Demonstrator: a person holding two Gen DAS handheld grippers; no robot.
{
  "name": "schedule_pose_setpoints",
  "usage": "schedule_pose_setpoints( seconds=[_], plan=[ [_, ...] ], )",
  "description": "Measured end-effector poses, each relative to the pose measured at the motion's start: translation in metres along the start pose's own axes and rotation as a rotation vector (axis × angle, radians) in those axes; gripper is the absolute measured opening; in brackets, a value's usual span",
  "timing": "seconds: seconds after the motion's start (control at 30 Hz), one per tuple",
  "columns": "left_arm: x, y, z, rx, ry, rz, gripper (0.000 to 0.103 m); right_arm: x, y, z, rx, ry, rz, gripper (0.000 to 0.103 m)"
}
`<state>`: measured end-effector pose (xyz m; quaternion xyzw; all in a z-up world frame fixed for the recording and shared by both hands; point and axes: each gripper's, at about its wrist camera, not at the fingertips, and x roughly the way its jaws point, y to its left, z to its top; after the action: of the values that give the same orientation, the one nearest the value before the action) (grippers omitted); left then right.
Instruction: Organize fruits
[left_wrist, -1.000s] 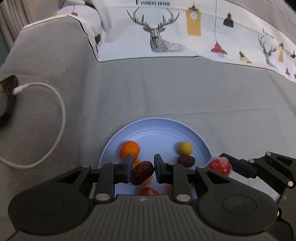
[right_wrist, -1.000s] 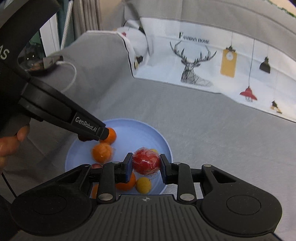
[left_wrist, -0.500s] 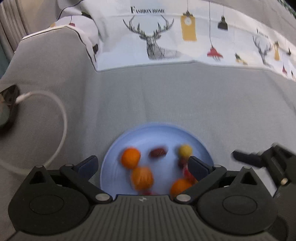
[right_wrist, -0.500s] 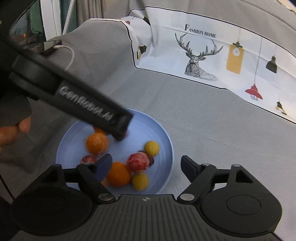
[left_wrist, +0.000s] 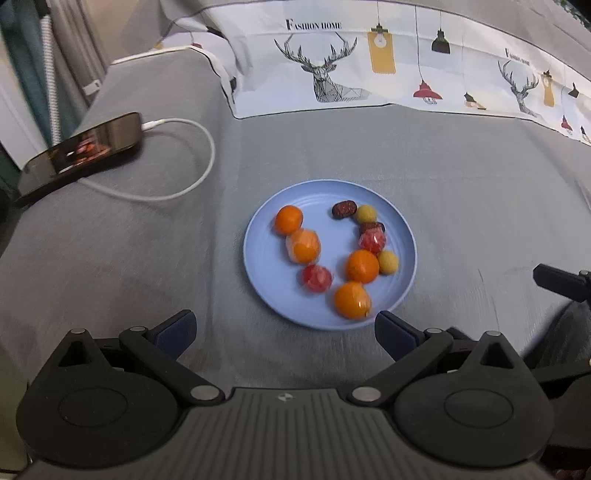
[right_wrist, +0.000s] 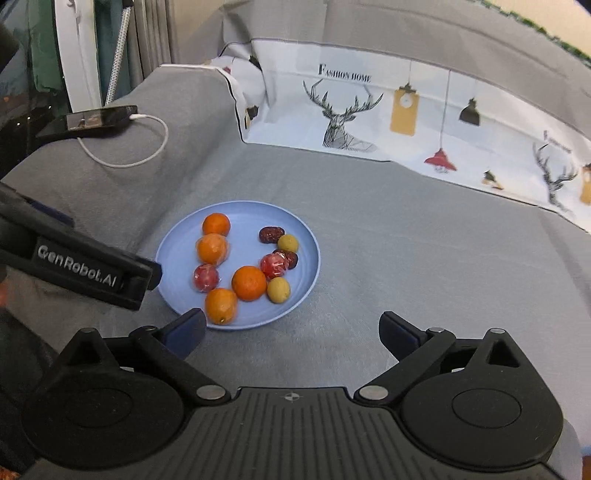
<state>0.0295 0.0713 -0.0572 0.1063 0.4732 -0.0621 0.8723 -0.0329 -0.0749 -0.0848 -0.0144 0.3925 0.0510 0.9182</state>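
Observation:
A light blue plate (left_wrist: 266, 236) (right_wrist: 306, 236) lies on the grey sofa seat. It holds several oranges (left_wrist: 362, 266) (right_wrist: 249, 283), two wrapped red fruits (left_wrist: 372, 240) (right_wrist: 274, 266), two small yellow fruits (left_wrist: 388, 262) (right_wrist: 278, 290) and two dark dates (left_wrist: 343, 209) (right_wrist: 270, 234). My left gripper (left_wrist: 284, 330) is open and empty, above the plate's near edge; it also shows in the right wrist view (right_wrist: 96, 273). My right gripper (right_wrist: 291, 332) is open and empty, near the plate's right front.
A phone (left_wrist: 79, 151) (right_wrist: 92, 120) with a white charging cable (left_wrist: 184, 184) lies on the sofa's left part. A white printed cloth (left_wrist: 388, 66) (right_wrist: 369, 110) with deer drapes the backrest. The right gripper's tip (left_wrist: 561, 282) shows at the right edge.
Both grippers opened: the left let go of a date, the right of a wrapped red fruit, both now on the plate. Both grippers have pulled back and up.

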Motion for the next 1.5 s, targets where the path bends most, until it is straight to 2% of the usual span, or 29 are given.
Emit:
schedule_pose_setpoints(
  seconds=[0.23,0.53,0.83,1.17,1.5],
  plan=[
    [-0.031,0.001,-0.025,-0.03,-0.04,0.027,0.103,-0.031,0.009,-0.016,0.003,-0.052,-0.059,0.101],
    [-0.046,0.001,-0.037,-0.05,-0.043,0.042,0.103,-0.059,0.017,-0.02,-0.048,-0.132,-0.106,0.102],
    [-0.058,-0.012,-0.048,-0.037,-0.061,0.053,0.103,-0.072,0.014,-0.032,-0.014,-0.132,-0.111,0.102],
    [-0.072,-0.012,-0.056,-0.051,-0.1,0.085,0.103,-0.084,0.017,-0.037,-0.014,-0.172,-0.112,0.102],
    [-0.069,-0.012,-0.056,-0.04,-0.098,0.094,0.103,-0.082,0.017,-0.038,-0.014,-0.153,-0.108,0.102]
  ],
)
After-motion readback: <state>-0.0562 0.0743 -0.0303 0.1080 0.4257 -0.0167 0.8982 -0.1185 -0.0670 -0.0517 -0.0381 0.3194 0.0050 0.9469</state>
